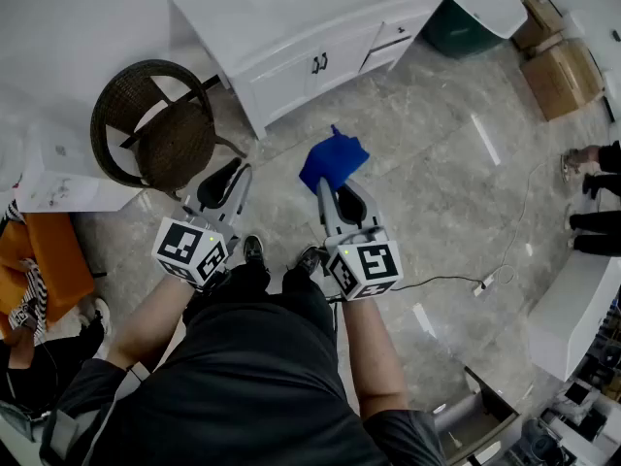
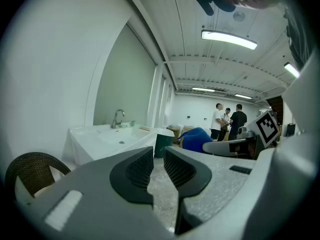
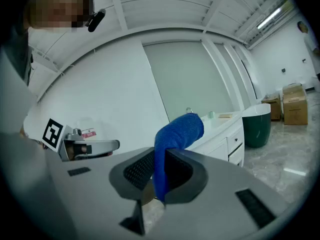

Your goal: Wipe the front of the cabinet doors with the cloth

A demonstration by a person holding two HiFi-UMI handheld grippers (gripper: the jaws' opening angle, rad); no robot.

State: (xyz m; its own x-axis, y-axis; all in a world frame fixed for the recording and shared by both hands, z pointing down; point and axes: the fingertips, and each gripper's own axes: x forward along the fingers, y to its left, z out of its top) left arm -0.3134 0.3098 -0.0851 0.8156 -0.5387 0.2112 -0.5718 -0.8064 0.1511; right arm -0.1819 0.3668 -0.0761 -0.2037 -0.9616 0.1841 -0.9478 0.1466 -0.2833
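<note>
Right gripper (image 3: pixel 159 170): jaws clenched on a blue cloth (image 3: pixel 176 132). The cloth is pinched between the two ribbed pads. Its free end rises above the jaw tips and folds over toward the right-hand jaw. In the head view the cloth (image 1: pixel 333 161) bunches just past the tips of the right gripper (image 1: pixel 332 190), held in the air over the marble floor (image 1: pixel 437 163).

Left gripper (image 2: pixel 158 167): jaws a narrow slit apart, with only floor showing through the gap. It holds and touches nothing. In the head view the left gripper (image 1: pixel 229 178) sits beside the right gripper at about the same height. The cloth is off to the left gripper's right, not touching it.

White vanity cabinet (image 1: pixel 281 42) with a sink on top: ahead of both grippers, well apart from them. Its two doors (image 1: pixel 294 81) with dark handles face the grippers. The cloth is not in contact with the doors. In the right gripper view the door fronts (image 3: pixel 218 145) lie beyond the cloth, to the right of the jaws.

Wicker chair (image 1: pixel 160 134): ahead and to the left of the left gripper, near the cabinet's left end.
</note>
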